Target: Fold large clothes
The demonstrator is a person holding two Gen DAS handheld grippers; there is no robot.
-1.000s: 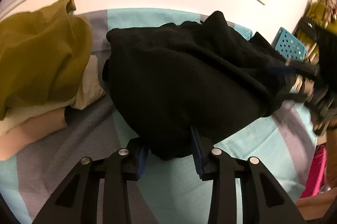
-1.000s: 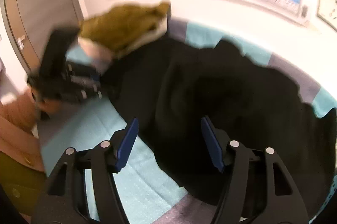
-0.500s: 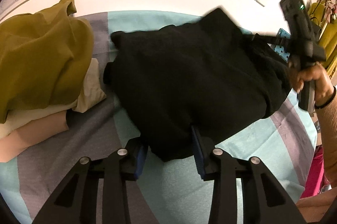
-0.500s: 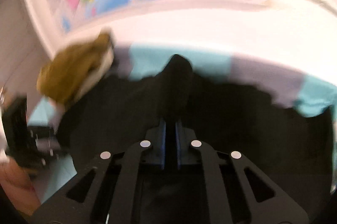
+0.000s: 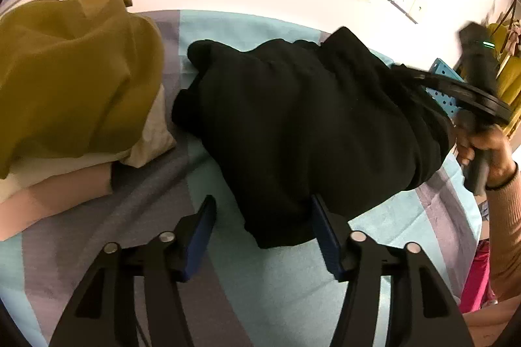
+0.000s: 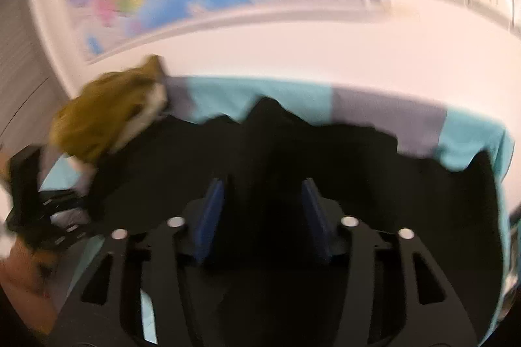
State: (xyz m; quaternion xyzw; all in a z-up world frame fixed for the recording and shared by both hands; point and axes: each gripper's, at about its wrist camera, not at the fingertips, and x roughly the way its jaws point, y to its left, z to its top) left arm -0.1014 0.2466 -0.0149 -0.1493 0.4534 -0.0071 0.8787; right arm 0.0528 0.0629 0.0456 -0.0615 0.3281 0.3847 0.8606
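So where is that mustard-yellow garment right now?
In the left wrist view the mustard-yellow garment sits far left, atop a cream and pink pile, beside the black garment.

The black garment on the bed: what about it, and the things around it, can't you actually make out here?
- Black garment, both views: bunched; its type, sleeves and collar do not show.
- Right gripper, right wrist view: jaws opening over dark cloth; motion blur hides any contact.
- Clothes under the mustard garment, left wrist view: mostly covered.
- Blue perforated basket, left wrist view: hidden behind the right gripper.
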